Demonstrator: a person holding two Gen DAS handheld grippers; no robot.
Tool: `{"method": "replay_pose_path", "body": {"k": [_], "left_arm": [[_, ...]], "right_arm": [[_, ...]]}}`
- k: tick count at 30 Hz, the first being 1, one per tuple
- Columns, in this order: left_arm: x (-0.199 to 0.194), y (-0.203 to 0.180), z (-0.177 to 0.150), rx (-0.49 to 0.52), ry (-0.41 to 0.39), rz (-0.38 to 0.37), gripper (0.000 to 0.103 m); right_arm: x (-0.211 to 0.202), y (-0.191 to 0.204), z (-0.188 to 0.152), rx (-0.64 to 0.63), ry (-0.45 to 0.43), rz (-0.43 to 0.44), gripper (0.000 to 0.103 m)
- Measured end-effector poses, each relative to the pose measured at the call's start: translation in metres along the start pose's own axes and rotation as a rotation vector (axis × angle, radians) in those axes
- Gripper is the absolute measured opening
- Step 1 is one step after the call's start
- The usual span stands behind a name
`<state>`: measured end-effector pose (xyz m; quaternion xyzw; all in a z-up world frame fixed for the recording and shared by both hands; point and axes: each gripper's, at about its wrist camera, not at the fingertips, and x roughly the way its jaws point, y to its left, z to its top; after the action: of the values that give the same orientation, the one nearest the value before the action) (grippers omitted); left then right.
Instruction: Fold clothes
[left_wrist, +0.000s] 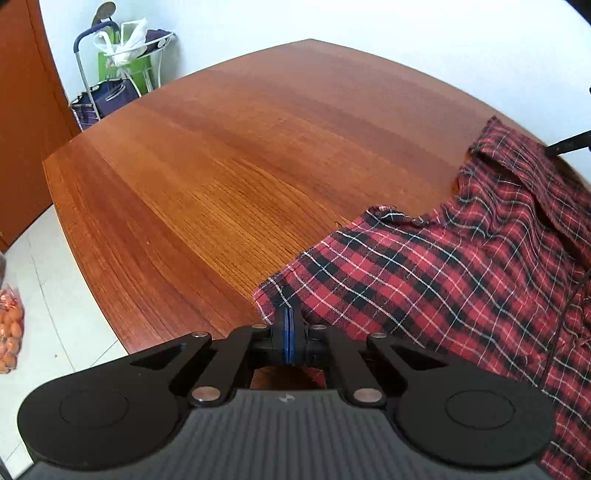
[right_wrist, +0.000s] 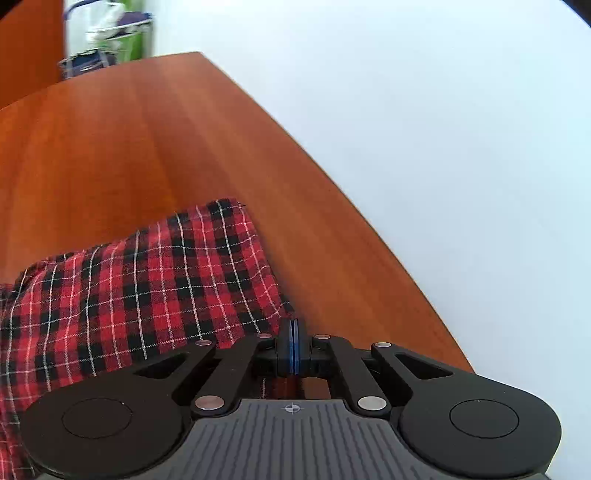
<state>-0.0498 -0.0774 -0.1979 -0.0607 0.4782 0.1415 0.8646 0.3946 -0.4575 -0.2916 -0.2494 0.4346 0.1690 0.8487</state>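
Pinching a corner of the red plaid garment (left_wrist: 443, 266), the left tool (left_wrist: 289, 317) is sitting fully closed at lower centre; cloth is spreading rightward over the wooden counter (left_wrist: 221, 166). Moving to the right wrist view, the right tool (right_wrist: 293, 328) is clamping the garment's edge, fabric lying lower left.

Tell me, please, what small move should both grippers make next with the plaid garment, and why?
Probably lift both corners together. The left gripper and the right gripper each look shut on an edge of the plaid garment, which lies rumpled on the wooden table.
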Motion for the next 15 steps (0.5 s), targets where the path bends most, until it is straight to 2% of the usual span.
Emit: {"method": "replay_pose_path", "body": {"k": [2,4,6,7,9,12,13,15], "left_arm": [[0.0,0.001,0.003,-0.025,0.014,-0.004,0.002],[-0.003,0.014,0.005,-0.15,-0.005,-0.059,0.006],[-0.006,0.026,0.008,-0.255,-0.016,-0.074,0.022],[-0.007,0.029,0.009,-0.268,-0.016,-0.072,0.035],[-0.005,0.031,0.013,-0.27,-0.023,-0.075,0.038],[-0.001,0.032,0.018,-0.281,0.004,-0.111,0.048],[0.002,0.032,0.019,-0.288,0.017,-0.118,0.048],[0.009,0.03,0.024,-0.286,0.034,-0.114,0.048]], "right_arm": [[0.003,-0.003,-0.004,-0.005,0.014,-0.009,0.004],[0.004,-0.001,-0.007,-0.025,0.021,-0.012,0.004],[0.004,0.001,-0.01,-0.036,0.017,-0.008,0.004],[0.004,0.003,-0.01,-0.033,0.015,-0.006,0.004],[0.002,0.0,-0.014,-0.018,0.004,0.005,0.006],[-0.001,-0.005,-0.014,0.008,-0.019,0.028,0.026],[-0.001,-0.007,-0.012,0.018,-0.028,0.041,0.037],[0.0,-0.007,-0.008,0.025,-0.039,0.065,0.041]]}}
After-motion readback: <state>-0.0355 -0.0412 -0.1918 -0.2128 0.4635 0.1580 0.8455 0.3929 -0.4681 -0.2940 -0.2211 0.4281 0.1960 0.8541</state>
